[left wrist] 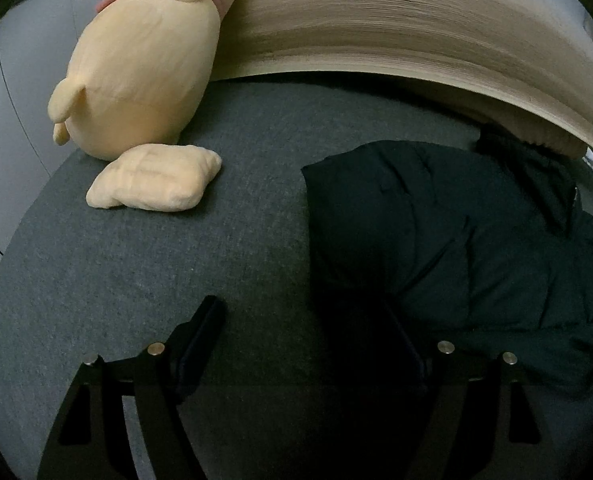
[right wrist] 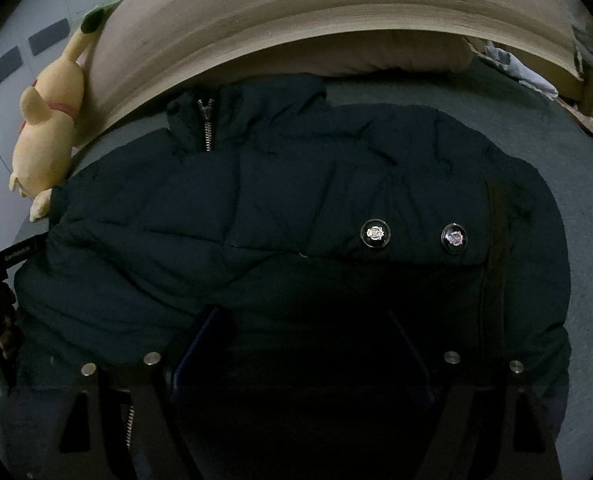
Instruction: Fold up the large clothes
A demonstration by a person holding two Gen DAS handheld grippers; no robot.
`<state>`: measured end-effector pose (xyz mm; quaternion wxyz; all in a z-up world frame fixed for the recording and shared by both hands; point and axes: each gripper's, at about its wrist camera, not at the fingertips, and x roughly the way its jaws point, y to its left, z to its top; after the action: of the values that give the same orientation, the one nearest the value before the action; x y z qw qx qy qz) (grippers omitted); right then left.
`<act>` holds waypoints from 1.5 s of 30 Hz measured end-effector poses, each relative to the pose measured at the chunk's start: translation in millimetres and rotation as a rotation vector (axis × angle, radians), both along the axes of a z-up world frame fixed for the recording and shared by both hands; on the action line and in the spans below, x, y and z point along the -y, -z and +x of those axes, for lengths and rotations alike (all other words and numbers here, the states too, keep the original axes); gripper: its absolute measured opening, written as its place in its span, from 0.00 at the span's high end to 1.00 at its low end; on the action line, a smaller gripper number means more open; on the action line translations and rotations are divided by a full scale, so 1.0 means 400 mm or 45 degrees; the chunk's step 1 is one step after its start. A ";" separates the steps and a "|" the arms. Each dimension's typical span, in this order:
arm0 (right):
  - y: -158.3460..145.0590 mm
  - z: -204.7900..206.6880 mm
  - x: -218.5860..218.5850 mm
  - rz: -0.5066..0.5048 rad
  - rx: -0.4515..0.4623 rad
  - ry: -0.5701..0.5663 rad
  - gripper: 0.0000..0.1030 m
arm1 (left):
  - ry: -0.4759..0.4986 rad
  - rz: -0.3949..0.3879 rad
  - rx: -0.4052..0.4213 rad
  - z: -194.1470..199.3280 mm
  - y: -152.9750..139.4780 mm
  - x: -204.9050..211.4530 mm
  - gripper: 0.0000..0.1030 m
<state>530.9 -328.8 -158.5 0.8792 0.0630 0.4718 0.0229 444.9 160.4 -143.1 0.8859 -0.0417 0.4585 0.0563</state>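
A dark puffer jacket point(right wrist: 256, 208) lies spread on the grey bed cover point(left wrist: 136, 264), collar and zipper point(right wrist: 205, 124) toward the headboard. Two round snap buttons point(right wrist: 375, 233) sit on a flap right of centre. In the left wrist view the jacket point(left wrist: 456, 240) fills the right half. My left gripper point(left wrist: 302, 312) is open at the jacket's left edge, with one finger point(left wrist: 210, 312) over the bare cover and the other over dark fabric. My right gripper point(right wrist: 304, 316) is open low over the jacket's near part, with fabric under the gap and the pads not pressing on it.
A yellow plush toy point(left wrist: 144, 64) leans on the wooden headboard point(left wrist: 376, 32) at the bed's far left, its foot point(left wrist: 156, 180) on the cover. A beige pillow point(right wrist: 396, 56) lies behind the collar. Crumpled cloth point(right wrist: 528, 72) sits far right. Grey wall panels point(right wrist: 24, 52) show left.
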 end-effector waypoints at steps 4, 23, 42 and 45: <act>0.004 -0.005 -0.003 -0.008 0.019 0.005 0.18 | 0.001 0.025 0.014 -0.003 0.005 -0.002 0.17; -0.035 0.076 0.110 -0.081 0.051 0.236 0.00 | 0.182 0.264 0.085 -0.107 -0.043 0.213 0.15; -0.300 -0.193 0.186 0.144 0.208 0.161 0.00 | 0.146 0.015 0.136 -0.369 -0.215 0.074 0.08; -0.310 -0.346 0.240 0.240 0.195 0.147 0.00 | 0.129 -0.082 0.120 -0.514 -0.208 0.017 0.08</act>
<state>392.6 -424.8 -34.4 0.9026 0.1704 0.3948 0.0213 239.5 153.7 -59.8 0.9065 -0.0495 0.4192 -0.0055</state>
